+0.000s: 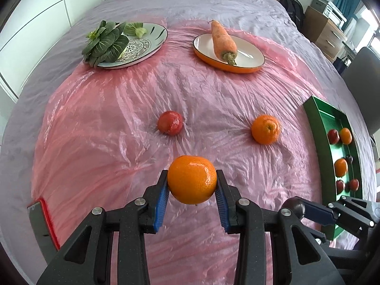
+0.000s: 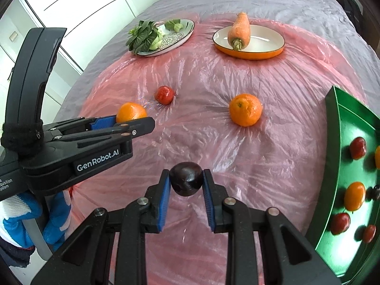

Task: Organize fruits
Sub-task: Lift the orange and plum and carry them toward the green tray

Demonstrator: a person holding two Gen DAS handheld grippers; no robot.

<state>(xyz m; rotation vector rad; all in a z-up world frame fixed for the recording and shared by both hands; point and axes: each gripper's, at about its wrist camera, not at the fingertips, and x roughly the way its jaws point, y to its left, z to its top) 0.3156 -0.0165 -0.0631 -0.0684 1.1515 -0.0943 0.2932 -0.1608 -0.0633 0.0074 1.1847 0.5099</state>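
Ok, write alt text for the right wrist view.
The right gripper holds a dark plum above a pink plastic sheet, with the left gripper beside it holding an orange. A loose orange and red fruit lie ahead; a green tray of fruit sits right.

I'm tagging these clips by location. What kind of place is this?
Likely a room in a home, perhaps a bedroom or dining area: a surface under grey cloth and pink plastic sheet, white cabinet doors, and wooden drawers beside it.
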